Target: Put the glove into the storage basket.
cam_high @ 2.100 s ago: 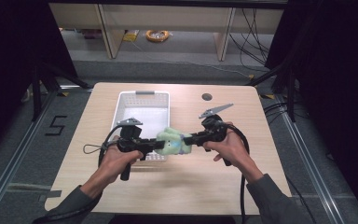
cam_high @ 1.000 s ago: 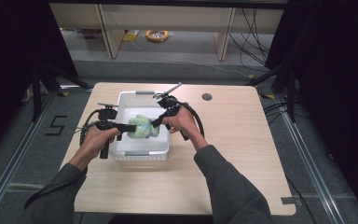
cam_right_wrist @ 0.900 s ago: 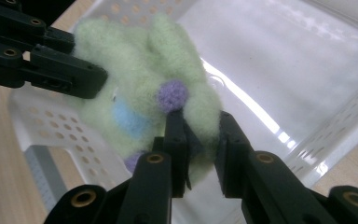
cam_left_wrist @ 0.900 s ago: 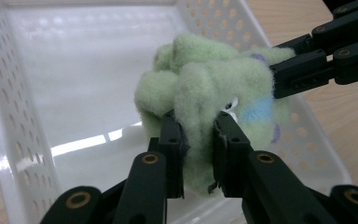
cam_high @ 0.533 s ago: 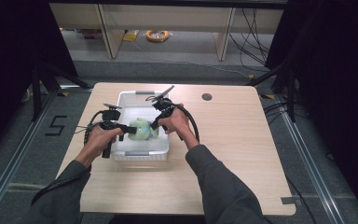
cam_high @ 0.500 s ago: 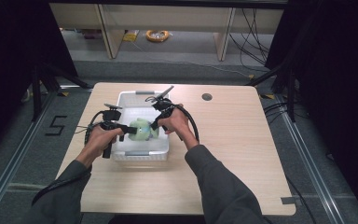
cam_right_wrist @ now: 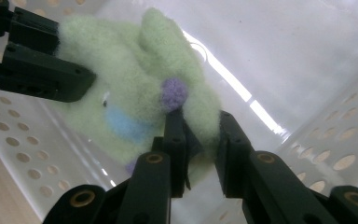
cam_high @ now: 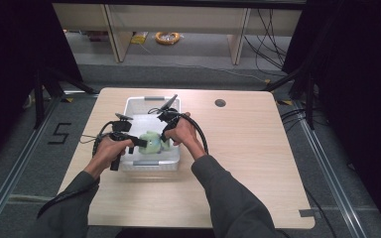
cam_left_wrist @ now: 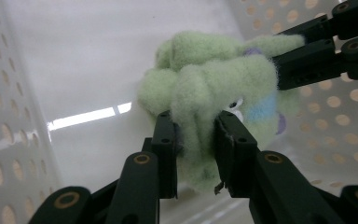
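Over the white perforated plastic basket (cam_high: 151, 162) at the left-centre of the pale wooden table (cam_high: 258, 163), we hold the fluffy pale-green plush toy with purple and blue patches (cam_high: 151, 142) between both tools. We judge the carrying part of the job as nearly done: the toy is already inside the basket's walls, as both gripper views show the holed white sides around it. What is left, as far as we can tell, is to lower it to the basket floor, let go and draw the tools out. Whether the toy already touches the floor we cannot tell; in the left gripper view it seems to hang a little above the smooth white bottom.

Our left gripper (cam_left_wrist: 193, 140) has its two black jaws squeezed onto a fold of green fleece, the fabric bulging between them. Our right gripper (cam_right_wrist: 198, 140) likewise pinches a tuft of the toy just below the purple knob, jaws closed on the fleece. Each tool also appears in the other's view, clamped on the far side of the toy.

From the high view, both forearms in grey sleeves reach forward from the bottom edge, the hands close together over the basket's near half, the left gripper (cam_high: 140, 141) pointing right and the right gripper (cam_high: 162, 143) angled down and left, cables looping off behind them.
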The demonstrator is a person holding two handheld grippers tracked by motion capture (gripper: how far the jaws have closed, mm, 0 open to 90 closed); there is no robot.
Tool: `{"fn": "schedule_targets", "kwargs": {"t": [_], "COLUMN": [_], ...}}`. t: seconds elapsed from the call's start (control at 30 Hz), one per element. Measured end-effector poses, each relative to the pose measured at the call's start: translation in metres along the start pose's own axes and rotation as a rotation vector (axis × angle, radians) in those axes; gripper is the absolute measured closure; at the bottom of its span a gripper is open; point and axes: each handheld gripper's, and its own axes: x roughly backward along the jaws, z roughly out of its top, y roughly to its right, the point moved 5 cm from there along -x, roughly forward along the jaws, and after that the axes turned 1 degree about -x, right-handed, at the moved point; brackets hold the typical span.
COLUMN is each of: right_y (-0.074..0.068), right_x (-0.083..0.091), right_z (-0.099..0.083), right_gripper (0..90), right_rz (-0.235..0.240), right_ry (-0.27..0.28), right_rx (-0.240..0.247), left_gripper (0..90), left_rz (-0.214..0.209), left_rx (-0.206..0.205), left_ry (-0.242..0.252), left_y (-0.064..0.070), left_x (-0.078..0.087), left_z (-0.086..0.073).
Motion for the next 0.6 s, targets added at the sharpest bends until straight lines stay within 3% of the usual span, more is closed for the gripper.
{"fn": "schedule_targets", "kwargs": {"t": [0.17, 0.3, 0.43, 0.6], "right_y": [0.001, 0.001, 0.001, 0.006], "right_x": [-0.004, -0.004, 0.002, 0.015], "right_z": [0.000, 0.002, 0.005, 0.007], "right_gripper": [75.0, 67.1, 60.1, 56.2], "right_rz": [-0.021, -0.056, -0.063, -0.056], "right_ry": [-0.006, 0.006, 0.024, 0.090], "right_rx": [0.017, 0.016, -0.002, 0.004], "left_gripper": [60.9, 56.9, 54.6, 50.8], "left_rz": [0.031, 0.072, 0.085, 0.067], "left_rx": [-0.002, -0.013, -0.027, -0.027], "left_ry": [-0.017, 0.020, 0.066, 0.125], "left_y": [-0.003, -0.003, -0.001, 0.008], "left_x": [0.001, 0.008, 0.017, 0.029], "left_z": [-0.002, 0.003, 0.008, 0.012]}}
